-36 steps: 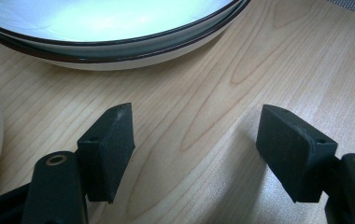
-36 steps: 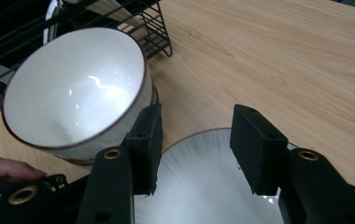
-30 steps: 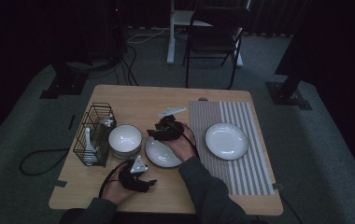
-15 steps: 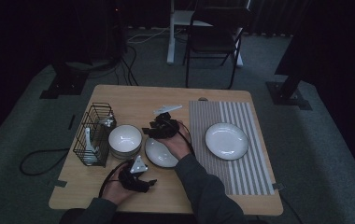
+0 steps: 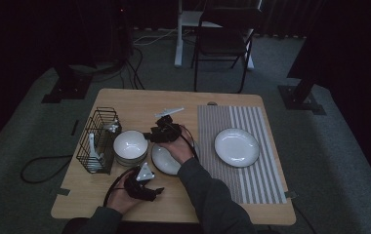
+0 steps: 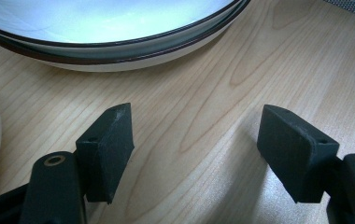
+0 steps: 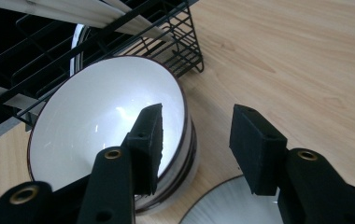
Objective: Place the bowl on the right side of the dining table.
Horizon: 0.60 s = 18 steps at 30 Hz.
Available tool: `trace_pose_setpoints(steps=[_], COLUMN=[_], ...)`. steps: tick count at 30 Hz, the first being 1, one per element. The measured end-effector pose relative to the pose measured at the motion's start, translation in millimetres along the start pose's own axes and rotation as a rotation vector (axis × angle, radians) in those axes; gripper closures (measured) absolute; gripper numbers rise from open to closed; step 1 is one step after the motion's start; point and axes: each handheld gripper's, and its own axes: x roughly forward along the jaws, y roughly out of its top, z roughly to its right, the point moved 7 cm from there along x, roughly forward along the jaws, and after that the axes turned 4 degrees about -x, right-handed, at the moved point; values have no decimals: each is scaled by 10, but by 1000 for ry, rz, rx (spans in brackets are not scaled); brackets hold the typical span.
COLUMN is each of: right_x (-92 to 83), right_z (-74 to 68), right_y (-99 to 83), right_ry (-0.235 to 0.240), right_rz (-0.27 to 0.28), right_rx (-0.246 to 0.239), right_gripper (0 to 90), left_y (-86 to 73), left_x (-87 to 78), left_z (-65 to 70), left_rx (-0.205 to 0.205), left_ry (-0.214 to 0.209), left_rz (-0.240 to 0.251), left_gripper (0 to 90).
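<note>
Right claw (image 7: 196, 140) hovers half-open, empty, over the near rim of the stacked white bowls (image 5: 130, 145) at nine o'clock of centre beside the wire rack (image 5: 97, 139); a shallow bite could tip them.

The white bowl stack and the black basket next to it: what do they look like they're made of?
Bowl stack: probably glazed ceramic; glossy white inside with bright highlights, thin dark rim line. It could be melamine; the look alone doesn't settle it.
Basket: thin black wire grid, most likely coated metal, with a fairly dull finish.
Table: pale wood grain, matte; solid wood or laminate, I can't tell.
</note>
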Motion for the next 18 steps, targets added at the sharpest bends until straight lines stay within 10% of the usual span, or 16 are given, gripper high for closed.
trace_pose_setpoints(steps=[18], right_x=[366], right_z=[-45], right_y=[-65], right_ry=[29], right_rz=[-81], right_rx=[22], right_gripper=[627], left_y=[1], left_x=[2], left_z=[-1], left_rx=[3], left_ry=[-4], left_rz=[1], left_gripper=[277])
